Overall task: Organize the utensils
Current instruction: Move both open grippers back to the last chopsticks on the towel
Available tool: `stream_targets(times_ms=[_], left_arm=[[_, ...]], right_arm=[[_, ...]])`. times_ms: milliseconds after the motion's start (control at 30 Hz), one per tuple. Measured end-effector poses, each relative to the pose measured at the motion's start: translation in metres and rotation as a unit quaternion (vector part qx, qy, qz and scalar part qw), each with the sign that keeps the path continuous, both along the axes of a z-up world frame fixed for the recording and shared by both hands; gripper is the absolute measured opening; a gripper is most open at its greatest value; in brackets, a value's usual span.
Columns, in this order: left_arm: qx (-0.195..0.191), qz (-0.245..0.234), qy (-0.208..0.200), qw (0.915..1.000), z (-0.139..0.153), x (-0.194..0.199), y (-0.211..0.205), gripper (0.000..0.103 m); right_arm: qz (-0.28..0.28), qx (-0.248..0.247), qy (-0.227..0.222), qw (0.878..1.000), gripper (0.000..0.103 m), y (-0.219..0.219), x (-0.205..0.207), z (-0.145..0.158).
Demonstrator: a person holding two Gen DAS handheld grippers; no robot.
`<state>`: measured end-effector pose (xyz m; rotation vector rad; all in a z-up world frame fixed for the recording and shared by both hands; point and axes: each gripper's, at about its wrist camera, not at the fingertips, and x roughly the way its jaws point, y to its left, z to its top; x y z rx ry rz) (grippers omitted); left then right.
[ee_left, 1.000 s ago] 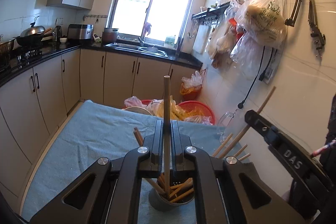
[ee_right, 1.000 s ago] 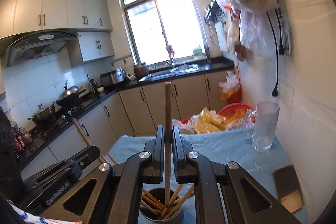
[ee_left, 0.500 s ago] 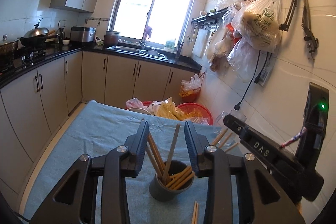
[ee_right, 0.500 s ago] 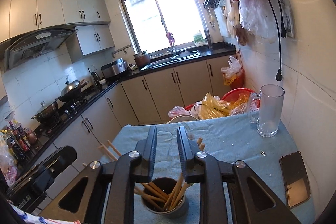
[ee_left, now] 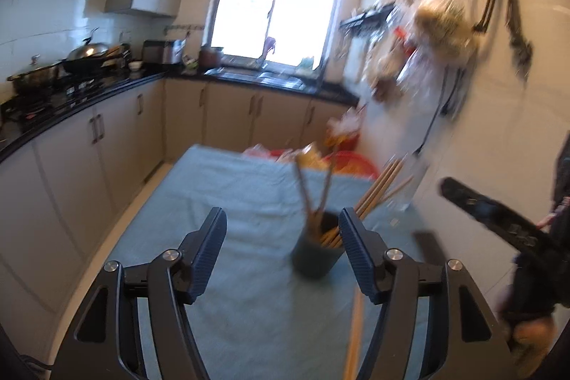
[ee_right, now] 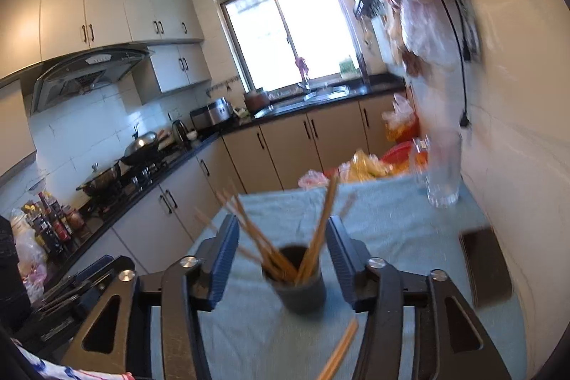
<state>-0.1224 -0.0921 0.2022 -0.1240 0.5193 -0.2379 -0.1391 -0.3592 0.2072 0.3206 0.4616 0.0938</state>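
Though blurred, no legible labels.

Left gripper [ee_left: 282, 250] and right gripper [ee_right: 279, 253] both have their jaws spread apart, just been opening. Nothing's pinched in either one, both tilted slightly downward.

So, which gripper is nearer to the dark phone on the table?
Right. The phone lies just right of the right gripper; the left gripper is farther left, beyond the chopstick cup.

blur: hanging bags [ee_left: 441, 24] smeared | cut off: loose chopsticks [ee_right: 338, 355] at bottom edge | phone [ee_left: 427, 243] indistinct
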Motion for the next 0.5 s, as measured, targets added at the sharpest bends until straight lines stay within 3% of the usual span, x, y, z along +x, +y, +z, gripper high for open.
stream_targets(times_ms=[167, 300, 500], left_arm=[[0.046, 0.05, 0.045, 0.9967, -0.041, -0.012, 0.009, 0.064], [0.079, 0.048, 0.092, 0.9914, -0.067, -0.01, 0.007, 0.064], [0.106, 0.045, 0.114, 0.9869, -0.085, -0.011, 0.003, 0.064]], right_arm=[[-0.014, 0.003, 0.072, 0.997, 0.06, -0.003, -0.02, -0.057], [-0.024, 0.022, 0.136, 0.99, 0.06, -0.009, -0.025, -0.103], [-0.019, 0.049, 0.175, 0.983, 0.06, -0.013, -0.027, -0.132]])
